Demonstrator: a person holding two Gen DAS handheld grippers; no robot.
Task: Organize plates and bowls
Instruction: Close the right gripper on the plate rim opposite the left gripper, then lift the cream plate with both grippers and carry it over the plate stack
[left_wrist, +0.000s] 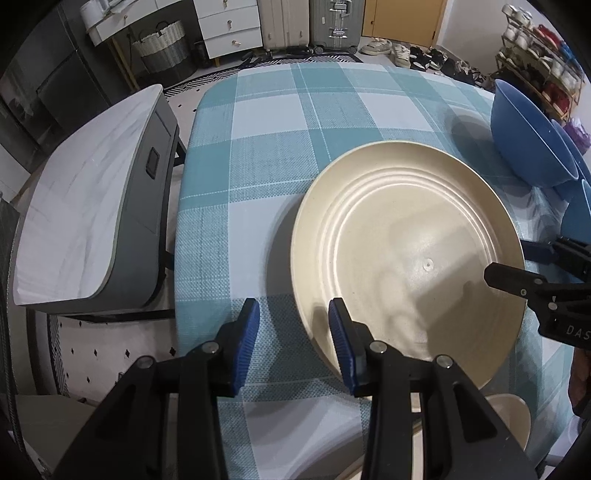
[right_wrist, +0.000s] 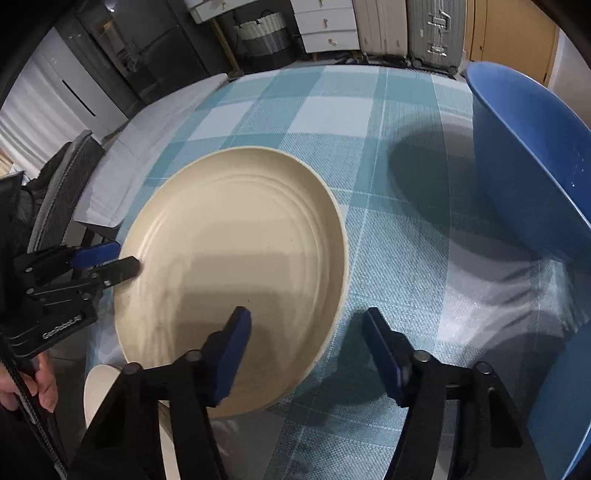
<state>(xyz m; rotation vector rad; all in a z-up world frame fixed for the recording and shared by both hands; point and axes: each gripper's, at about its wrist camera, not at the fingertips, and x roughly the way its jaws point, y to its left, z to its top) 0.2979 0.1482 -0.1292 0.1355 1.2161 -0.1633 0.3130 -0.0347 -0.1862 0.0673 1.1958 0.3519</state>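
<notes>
A large cream plate (left_wrist: 406, 254) lies on the checked tablecloth; it also shows in the right wrist view (right_wrist: 232, 266). My left gripper (left_wrist: 293, 339) is open, its jaws straddling the plate's near left rim. My right gripper (right_wrist: 306, 350) is open, its jaws straddling the plate's right rim; it shows at the right of the left wrist view (left_wrist: 517, 266). A blue bowl (left_wrist: 528, 136) stands tilted at the right, also in the right wrist view (right_wrist: 528, 166). A second blue dish (right_wrist: 561, 406) sits at the near right.
A cream bowl (left_wrist: 509, 417) sits low near the table's front edge, also in the right wrist view (right_wrist: 99, 391). A grey-and-white bench (left_wrist: 88, 214) stands left of the table (left_wrist: 258, 147). Suitcases, drawers and a shoe rack line the far wall.
</notes>
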